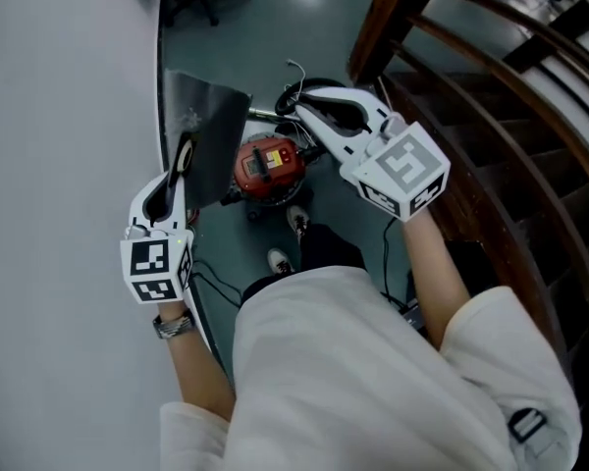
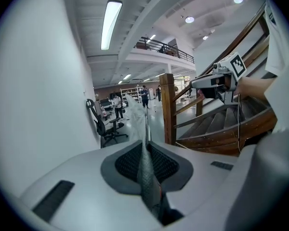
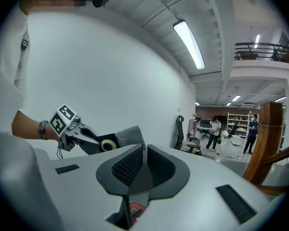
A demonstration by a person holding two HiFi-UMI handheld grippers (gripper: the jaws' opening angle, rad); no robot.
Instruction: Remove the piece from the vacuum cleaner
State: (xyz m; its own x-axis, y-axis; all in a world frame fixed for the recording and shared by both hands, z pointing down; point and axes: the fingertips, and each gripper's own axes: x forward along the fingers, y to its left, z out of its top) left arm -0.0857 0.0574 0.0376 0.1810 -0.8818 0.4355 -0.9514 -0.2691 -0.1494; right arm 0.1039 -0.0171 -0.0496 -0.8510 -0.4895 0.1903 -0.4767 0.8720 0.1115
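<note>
grey-green floor [image 1: 275,27] is seen from above, bounded by a curved white wall [image 1: 59,116] on one side and a dark wooden staircase [image 1: 471,86] on the other. a red vacuum cleaner [image 1: 270,168] stands on the floor, below and between the two grippers. a thin, dark grey piece [image 1: 208,130], flat like a sheet or bag, is held up in the air above the machine.

the left gripper [image 1: 182,165] is closed to a narrow gap on one edge of the piece, which runs forward out of its jaws. the right gripper [image 1: 299,111] is likewise pinched narrow on a thin dark edge that appears to belong to the same piece, and from it the left gripper is seen off to its left with the grey material hanging from it.

the step in hand is judged to be the removal itself, with the piece apparently already clear of the vacuum cleaner. whether any part is attached below cannot be told. for the next move, both grips would need to be kept firm and level so the limp piece is not torn or dropped, and it would have to be carried away from the machine.
</note>
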